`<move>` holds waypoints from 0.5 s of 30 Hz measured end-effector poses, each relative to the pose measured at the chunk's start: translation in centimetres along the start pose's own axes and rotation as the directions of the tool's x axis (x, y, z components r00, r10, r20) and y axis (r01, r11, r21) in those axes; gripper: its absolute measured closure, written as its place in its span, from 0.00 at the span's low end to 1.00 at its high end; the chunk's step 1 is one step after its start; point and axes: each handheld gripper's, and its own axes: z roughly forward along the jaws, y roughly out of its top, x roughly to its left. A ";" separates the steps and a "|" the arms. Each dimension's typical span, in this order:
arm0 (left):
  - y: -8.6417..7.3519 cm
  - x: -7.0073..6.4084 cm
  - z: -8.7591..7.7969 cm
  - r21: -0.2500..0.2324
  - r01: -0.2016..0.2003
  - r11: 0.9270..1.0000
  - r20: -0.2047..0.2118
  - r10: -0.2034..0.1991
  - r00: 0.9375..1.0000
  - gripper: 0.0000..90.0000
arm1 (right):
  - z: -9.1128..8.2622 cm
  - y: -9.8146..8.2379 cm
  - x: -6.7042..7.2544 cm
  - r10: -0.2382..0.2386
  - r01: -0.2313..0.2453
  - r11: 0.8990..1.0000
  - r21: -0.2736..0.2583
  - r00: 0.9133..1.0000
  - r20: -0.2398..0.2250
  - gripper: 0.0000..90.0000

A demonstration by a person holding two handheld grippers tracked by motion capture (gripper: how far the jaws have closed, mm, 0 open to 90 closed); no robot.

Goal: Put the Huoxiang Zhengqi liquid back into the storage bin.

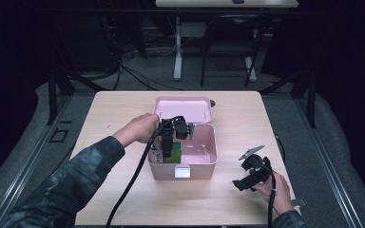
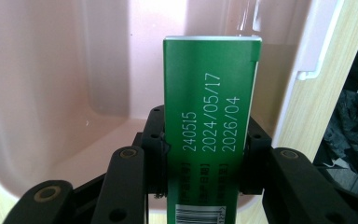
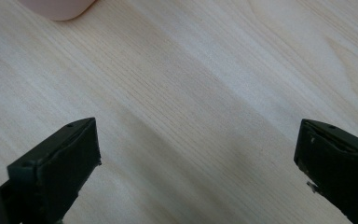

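Note:
A pink plastic box with its lid up stands in the middle of the wooden table. My left gripper reaches down into the box's left side, shut on a green carton printed with white dates. In the left gripper view the green carton stands upright between the two black jaws, over the pink box floor. My right gripper rests low over the table at the front right, open, with bare wood between its fingers.
The box's raised lid stands behind it. A white latch is on the box's front wall. A corner of the pink box shows at the top of the right gripper view. Black cables trail off the front table edge.

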 end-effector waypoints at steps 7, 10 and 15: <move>0.0 0.1 0.8 0.006 -0.010 1.000 0.006 0.010 1.000 0.70 | 0.0 0.0 0.0 0.000 0.000 1.000 0.001 1.000 -0.004 0.00; -0.1 0.3 1.2 0.003 -0.006 1.000 0.008 0.006 1.000 0.70 | 0.1 0.0 0.1 0.000 0.000 1.000 0.002 1.000 -0.006 0.00; -0.2 0.4 1.5 -0.002 -0.004 1.000 0.009 0.004 1.000 0.70 | 0.1 0.0 0.0 -0.002 0.002 1.000 0.012 1.000 -0.007 0.00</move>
